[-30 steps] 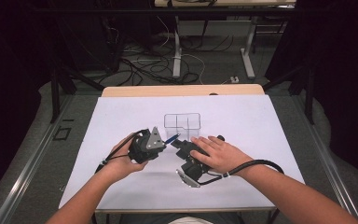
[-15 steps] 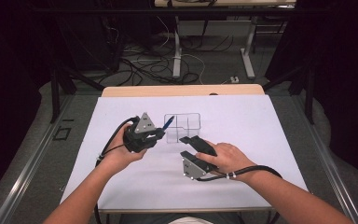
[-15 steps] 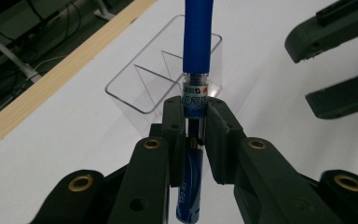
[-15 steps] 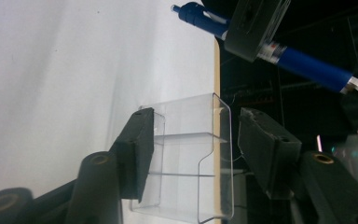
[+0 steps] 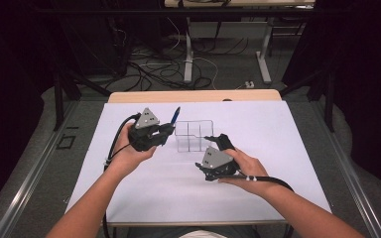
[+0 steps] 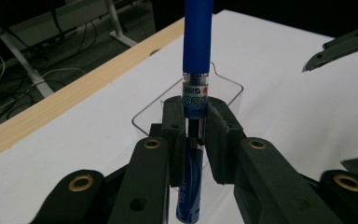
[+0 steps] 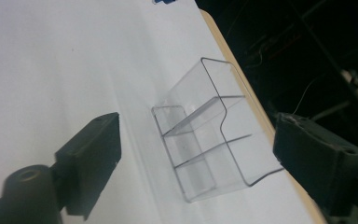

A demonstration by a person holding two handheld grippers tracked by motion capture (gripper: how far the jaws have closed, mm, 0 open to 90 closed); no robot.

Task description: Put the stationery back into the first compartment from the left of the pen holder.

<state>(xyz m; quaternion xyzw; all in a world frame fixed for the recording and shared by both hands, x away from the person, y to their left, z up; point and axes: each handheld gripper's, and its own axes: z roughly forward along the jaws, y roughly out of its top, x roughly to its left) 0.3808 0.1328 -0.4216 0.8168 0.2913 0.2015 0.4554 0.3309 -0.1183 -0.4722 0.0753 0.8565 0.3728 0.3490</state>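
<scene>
The left tongs (image 5: 166, 130) hold a blue pen (image 5: 176, 115), with both pads pressed against its barrel. In the left gripper view, the pen (image 6: 197, 42) stands upright between the jaws; the pinch falls on the clear section with the printed label, the blue upper barrel rises out of the top of the frame, and the lower end hangs below the pads. In the high view, the pen tip points up and away from the person, just left of the clear plastic organizer (image 5: 194, 136).

The organizer stands on the white sheet that covers the counter (image 5: 278, 129), toward the far middle of the sheet, between the two hands. It is a transparent box divided into compartments (the right gripper view shows two inner partitions). No compartment shows any contents. In the left gripper view, part of the organizer (image 6: 230, 91) is visible directly behind the pinched pen.

The right tongs (image 5: 209, 140) lie low over the sheet, near the right near corner of the organizer. Their jaws have just been opening and now stand spread wide, with nothing between the pads. In the right gripper view, the organizer (image 7: 205, 130) lies beyond the gap between the two jaws, apart from both. A wooden strip of the counter shows along the far edge of the sheet.
</scene>
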